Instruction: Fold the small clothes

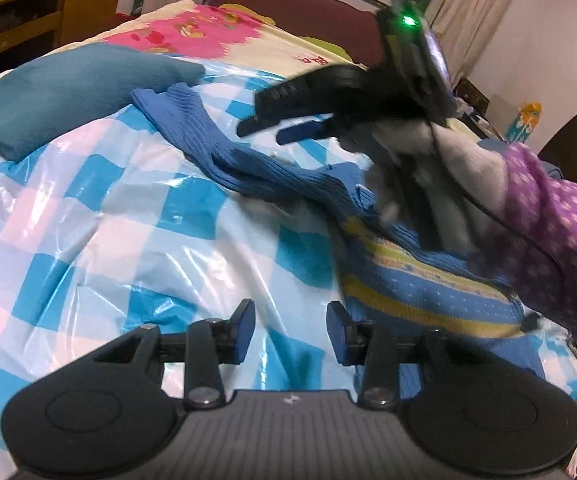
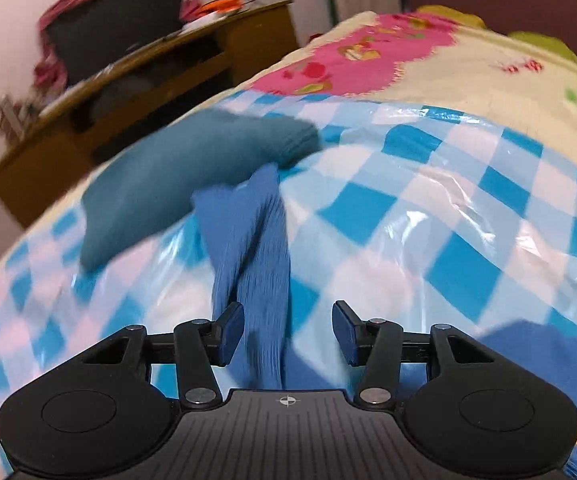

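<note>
With one teal piece [image 1: 68,92] folded at upper left, my left gripper [image 1: 290,330] and right gripper [image 2: 288,332] hang part-open, jaws empty — the blue knit garment [image 1: 248,160] sprawls unfolded mid-frame.

Your left gripper [image 1: 290,330] points forward and down, its fingers [image 1: 244,326] parted with nothing between them. Your right gripper [image 2: 288,332] also tilts downward, its fingers [image 2: 230,330] apart and gripping nothing. From the left wrist view, your right gripper [image 1: 284,126] reaches in from the right, blurred, held by your gloved hand [image 1: 400,148] in a purple dotted sleeve [image 1: 556,232].
</note>
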Available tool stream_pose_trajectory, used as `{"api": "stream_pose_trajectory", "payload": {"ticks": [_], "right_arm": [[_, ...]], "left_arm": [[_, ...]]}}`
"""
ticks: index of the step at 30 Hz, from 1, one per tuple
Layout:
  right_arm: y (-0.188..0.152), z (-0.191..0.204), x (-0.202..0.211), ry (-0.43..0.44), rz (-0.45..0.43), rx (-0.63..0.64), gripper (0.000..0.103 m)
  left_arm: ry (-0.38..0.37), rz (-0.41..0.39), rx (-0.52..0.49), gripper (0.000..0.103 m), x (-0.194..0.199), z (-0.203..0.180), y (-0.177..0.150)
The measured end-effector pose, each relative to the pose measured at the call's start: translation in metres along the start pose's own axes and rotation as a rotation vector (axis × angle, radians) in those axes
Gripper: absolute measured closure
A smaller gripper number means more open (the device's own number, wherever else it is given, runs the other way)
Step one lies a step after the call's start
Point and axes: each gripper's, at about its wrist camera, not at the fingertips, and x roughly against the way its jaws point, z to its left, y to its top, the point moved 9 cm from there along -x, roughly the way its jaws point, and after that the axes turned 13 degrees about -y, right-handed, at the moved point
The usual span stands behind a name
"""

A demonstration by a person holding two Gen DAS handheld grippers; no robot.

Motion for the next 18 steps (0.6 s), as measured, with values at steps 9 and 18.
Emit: {"api": "stream_pose_trajectory", "payload": {"ticks": [9, 18], "right_arm": [[0.028, 0.031, -0.069, -0.022, 0.045, -0.003, 0.056], [0.041, 0.044, -0.048, 0.040, 0.014, -0.075, 0.095]], "left_arm": [[-0.004, -0.034, 0.020, 0.058, 0.002, 0.011, 0.011], [0.038, -0.016, 0.050, 0.056, 0.010, 0.019, 0.001]]}}
